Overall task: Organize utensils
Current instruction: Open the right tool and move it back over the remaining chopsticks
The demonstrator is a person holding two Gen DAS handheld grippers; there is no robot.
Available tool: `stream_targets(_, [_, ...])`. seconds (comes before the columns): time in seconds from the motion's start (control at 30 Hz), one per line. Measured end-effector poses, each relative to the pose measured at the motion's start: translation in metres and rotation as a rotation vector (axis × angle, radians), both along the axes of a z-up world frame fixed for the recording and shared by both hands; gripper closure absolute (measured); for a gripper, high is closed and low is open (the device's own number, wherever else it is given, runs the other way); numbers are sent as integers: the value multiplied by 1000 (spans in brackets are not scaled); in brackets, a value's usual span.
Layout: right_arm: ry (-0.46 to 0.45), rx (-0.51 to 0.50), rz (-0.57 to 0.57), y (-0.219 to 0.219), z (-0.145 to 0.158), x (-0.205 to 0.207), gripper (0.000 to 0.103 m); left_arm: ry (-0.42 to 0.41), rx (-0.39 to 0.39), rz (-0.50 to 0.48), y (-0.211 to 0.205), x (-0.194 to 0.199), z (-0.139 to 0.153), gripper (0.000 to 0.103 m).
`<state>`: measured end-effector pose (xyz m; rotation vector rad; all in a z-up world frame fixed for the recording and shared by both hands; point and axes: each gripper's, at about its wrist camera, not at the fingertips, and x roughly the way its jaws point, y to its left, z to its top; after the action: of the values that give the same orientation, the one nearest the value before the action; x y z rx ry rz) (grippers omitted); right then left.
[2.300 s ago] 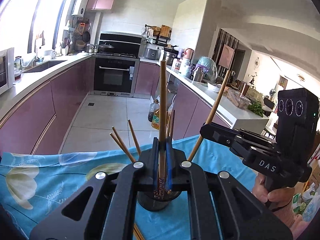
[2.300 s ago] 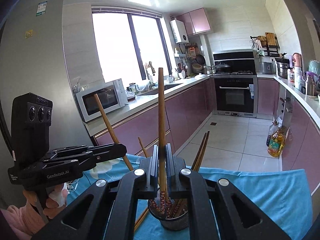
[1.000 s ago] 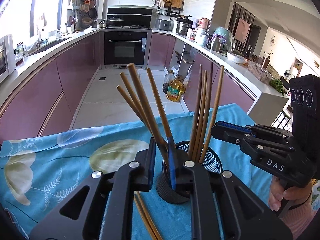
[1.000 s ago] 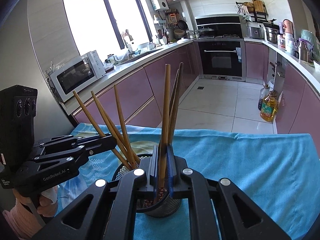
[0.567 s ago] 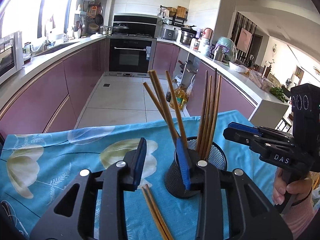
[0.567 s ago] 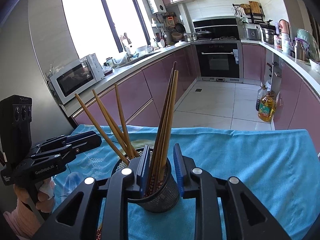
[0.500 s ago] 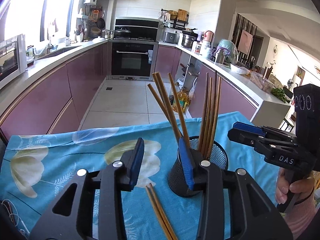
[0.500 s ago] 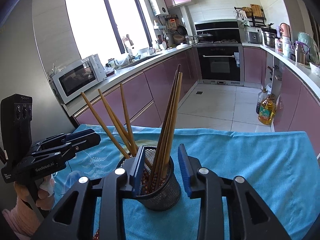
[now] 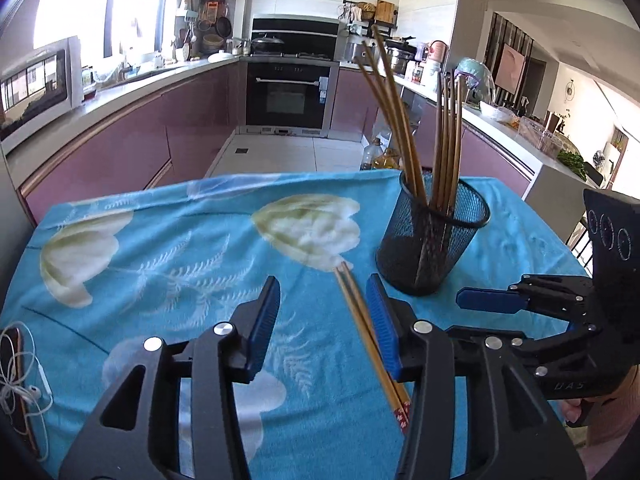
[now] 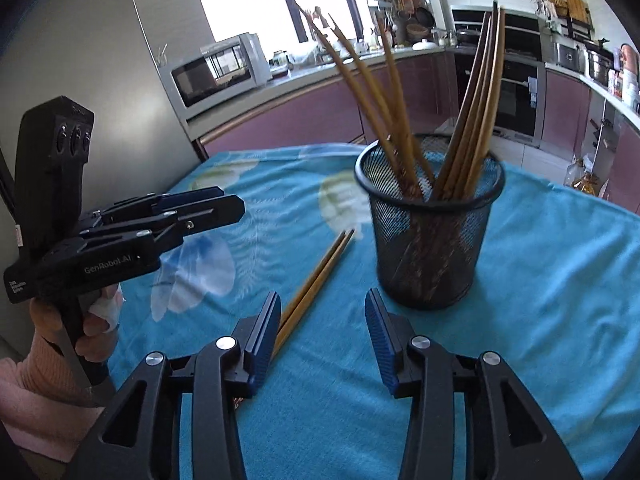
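Round black mesh cup holds slim wooden chopsticks; two more lie on the cloth-covered desk; both hand-held grippers, left and right, gape wide, empty

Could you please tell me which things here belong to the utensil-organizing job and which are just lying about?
Belonging to the job:
- mesh holder with upright chopsticks
- loose chopsticks lying on the cloth
- left claw and right claw, both open

Just lying about:
- white earphones
- microwave
- oil bottle
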<state>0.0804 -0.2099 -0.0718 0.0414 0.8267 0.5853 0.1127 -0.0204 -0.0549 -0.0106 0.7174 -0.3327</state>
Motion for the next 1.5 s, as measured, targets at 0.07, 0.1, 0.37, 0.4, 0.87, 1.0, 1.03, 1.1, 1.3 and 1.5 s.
stream_targets(0.07, [28, -6, 8, 9, -9, 0, 61, 23, 3, 11, 5, -4, -10, 58])
stream_targets(0.1, [37, -12, 11, 13, -13, 0, 61, 36, 0, 14, 8, -7, -15, 58])
stream_targets(0.37, [55, -41, 15, 30, -23, -7, 61, 86, -10, 14, 12, -17, -36, 58])
stream_targets(0.4, [55, -48, 11, 31, -24, -8, 61, 88, -6, 13, 11, -17, -36, 58])
stream_targets(0.87, [25, -122, -4, 36, -25, -12, 61, 105, -2, 2, 6, -17, -42, 54])
stream_targets(1.0, [40, -136, -29, 29, -25, -9, 62, 108, 7, -11, 3, -18, -43, 54])
stream_targets(1.03, [48, -133, -34, 27, -26, -8, 66, 108, 9, -15, 1, -18, -43, 54])
stream_targets(1.1, [57, -121, -38, 22, -25, -7, 68, 109, 12, -28, -2, -18, -44, 54])
stream_targets(1.3, [82, -61, -47, 13, -26, -3, 68, 122, 23, -89, -14, -20, -47, 54])
stream_targets(1.5, [85, -46, -59, 9, -26, -2, 68, 139, 61, -158, -31, -27, -56, 52])
